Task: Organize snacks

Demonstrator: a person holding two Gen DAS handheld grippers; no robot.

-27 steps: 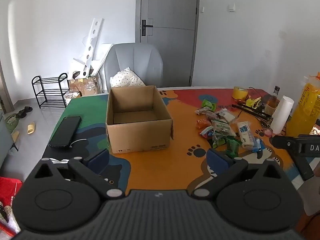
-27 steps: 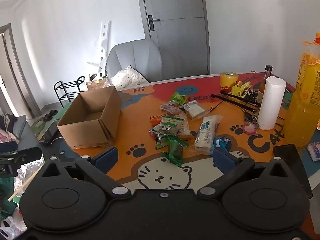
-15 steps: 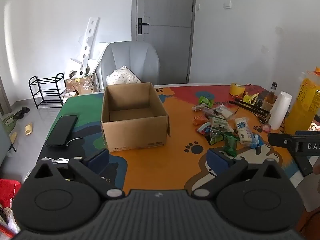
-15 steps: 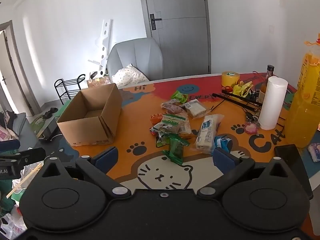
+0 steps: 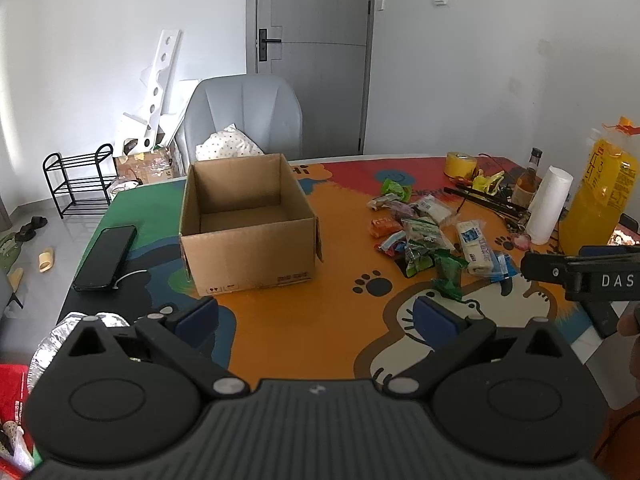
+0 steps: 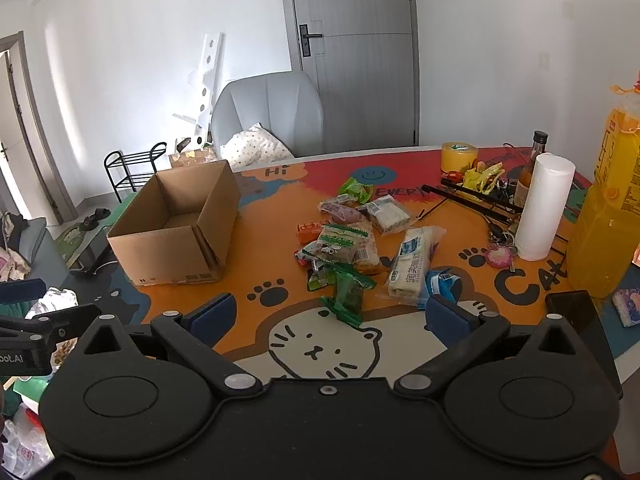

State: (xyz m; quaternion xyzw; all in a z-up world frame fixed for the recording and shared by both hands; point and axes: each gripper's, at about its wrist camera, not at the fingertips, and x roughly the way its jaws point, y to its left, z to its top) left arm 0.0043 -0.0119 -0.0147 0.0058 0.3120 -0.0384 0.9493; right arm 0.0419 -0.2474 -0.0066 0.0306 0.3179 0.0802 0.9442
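Movement: both views are pulling back slightly from the table.
Left gripper: hovering, jaws apart, empty.
Right gripper: hovering, jaws apart, facing snack pile.

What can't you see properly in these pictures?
- Cardboard box, both views: the near wall hides part of its floor.
- Snack pile, both views: the packets overlap, so the lower ones are covered and the print is too small to read.
- Orange bottle, right wrist view: cut off by the edge.
- Phone, right wrist view: mostly behind the box.
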